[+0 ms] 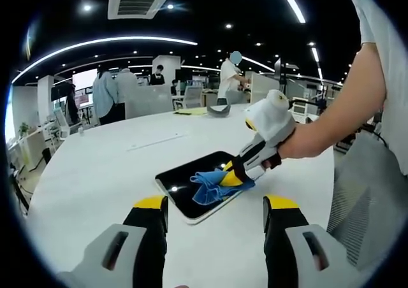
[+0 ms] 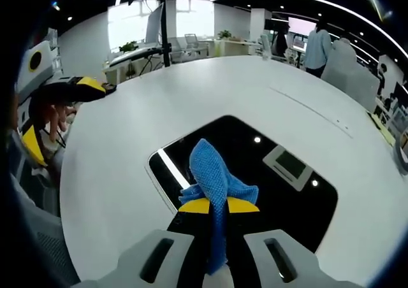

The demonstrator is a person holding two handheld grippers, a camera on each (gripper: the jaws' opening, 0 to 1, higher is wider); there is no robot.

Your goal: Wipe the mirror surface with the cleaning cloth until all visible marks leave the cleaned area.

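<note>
Mirror (image 1: 191, 186) lies flat on the white table (image 1: 95, 173), reflecting ceiling lights. Right hand-held gripper (image 2: 217, 206) is clamped on the blue cleaning cloth (image 2: 215, 176), pressing it onto the mirror's near edge. Left hand-held gripper (image 1: 215, 206) hangs over the table just beside the mirror, jaws apart, holding nothing.

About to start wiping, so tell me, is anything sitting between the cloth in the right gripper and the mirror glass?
Nothing visible does. The right gripper is shut on the blue cleaning cloth, which hangs right over the mirror near its edge. The glass shows only ceiling reflections. The left gripper hovers open, short of the mirror.
</note>
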